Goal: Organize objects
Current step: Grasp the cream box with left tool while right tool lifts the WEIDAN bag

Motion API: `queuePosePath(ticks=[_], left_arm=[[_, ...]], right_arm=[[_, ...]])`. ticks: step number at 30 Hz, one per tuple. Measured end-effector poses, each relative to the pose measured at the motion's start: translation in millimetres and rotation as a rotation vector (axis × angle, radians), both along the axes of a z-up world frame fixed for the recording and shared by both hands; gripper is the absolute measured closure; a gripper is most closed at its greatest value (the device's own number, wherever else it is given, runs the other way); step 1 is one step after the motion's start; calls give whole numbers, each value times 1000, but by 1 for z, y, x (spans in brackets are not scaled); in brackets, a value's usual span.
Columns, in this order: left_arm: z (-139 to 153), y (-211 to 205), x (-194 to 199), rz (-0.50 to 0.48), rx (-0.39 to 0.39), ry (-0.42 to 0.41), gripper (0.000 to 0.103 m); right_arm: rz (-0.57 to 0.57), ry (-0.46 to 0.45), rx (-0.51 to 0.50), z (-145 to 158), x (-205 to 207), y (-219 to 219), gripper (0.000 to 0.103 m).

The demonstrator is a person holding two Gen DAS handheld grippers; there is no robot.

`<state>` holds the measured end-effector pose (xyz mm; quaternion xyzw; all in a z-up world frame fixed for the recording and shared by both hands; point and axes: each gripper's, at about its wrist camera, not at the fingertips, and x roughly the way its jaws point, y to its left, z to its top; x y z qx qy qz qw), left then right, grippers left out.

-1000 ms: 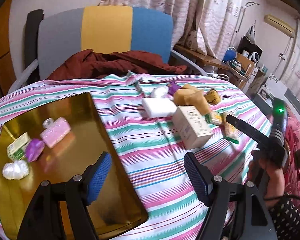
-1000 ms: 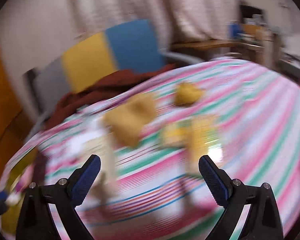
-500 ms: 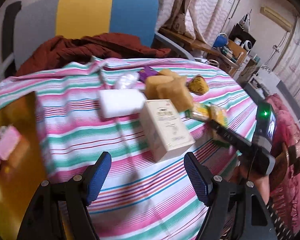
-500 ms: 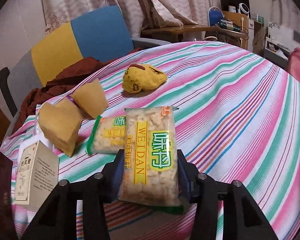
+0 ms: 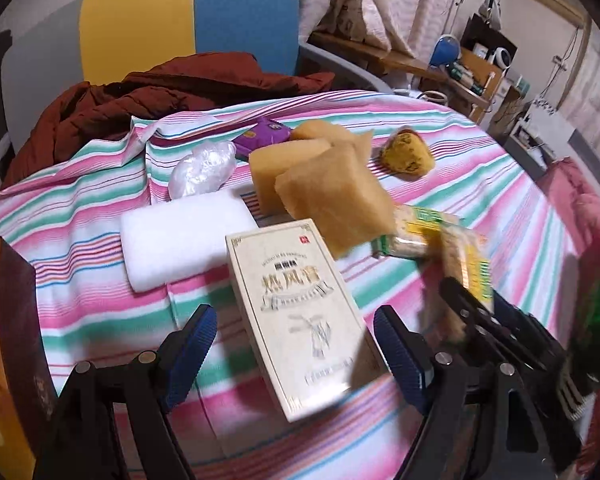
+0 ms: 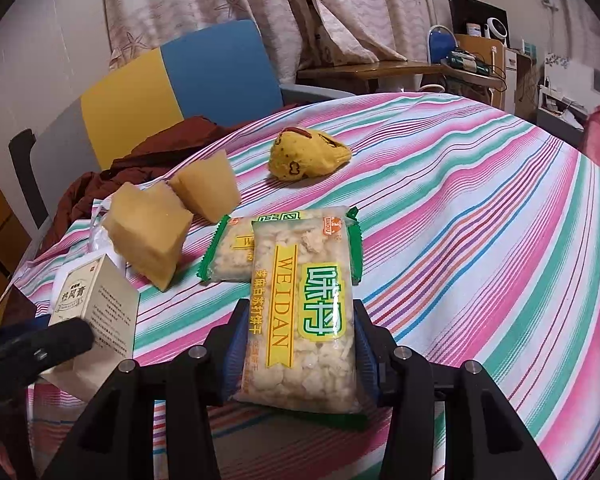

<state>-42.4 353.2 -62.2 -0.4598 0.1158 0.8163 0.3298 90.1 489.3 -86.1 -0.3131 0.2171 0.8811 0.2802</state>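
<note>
A cream box with printed characters (image 5: 296,312) lies on the striped tablecloth (image 5: 480,184). My left gripper (image 5: 294,324) straddles it with jaws opening; neither blue pad touches the box. In the right wrist view, my right gripper (image 6: 300,320) is shut on a clear cracker packet with a yellow-green label (image 6: 304,304), its far end resting over a second packet (image 6: 232,252). The right gripper's black fingers (image 5: 468,304) show just right of the box, and a blurred left finger (image 6: 32,344) sits beside the box (image 6: 96,300).
Behind the box lie two yellow sponges (image 5: 332,200), a white block (image 5: 184,240), a clear plastic bundle (image 5: 202,168), a purple packet (image 5: 264,136) and a yellow pouch (image 5: 408,156). A gold tray (image 5: 4,360) fills the left edge. A chair (image 5: 188,20) holds a maroon garment (image 5: 140,96).
My left gripper swung right from above the gold tray to over the cream box and lower. My right gripper went from wide open to shut on the cracker packet.
</note>
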Motion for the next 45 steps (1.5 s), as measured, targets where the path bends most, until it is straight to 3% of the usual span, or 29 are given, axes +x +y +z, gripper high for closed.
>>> queuePosePath(ticks=[2,4,6,9,14,21,29,38,45], left_arm=[[-4,1,-2,3,-17,15,24],[-8,1,-3,6,-37,28,47],[-15,-1,-5,10,-63,28,51],[-22,-11,-10,-2,-12,-1,50],[-22,-21,-5,-31,29,21,51],[-24,-30,19,-50,37,104,52],[-19,-50,40,-55,72,107,52],[0,-77,72,-117,125,145,52],[32,-109,80,-111,199,182,52]], right_arm=[[-4,5,-4,-1,0,2,54],[-6,6,-2,-1,1,1,54],[-6,2,6,-1,1,0,54],[-8,-1,16,-1,1,-1,54],[-10,-3,27,0,1,-2,54],[-13,9,74,5,3,-8,55],[9,30,126,13,4,-17,55],[69,19,129,15,4,-40,55],[146,22,72,15,6,-70,55]])
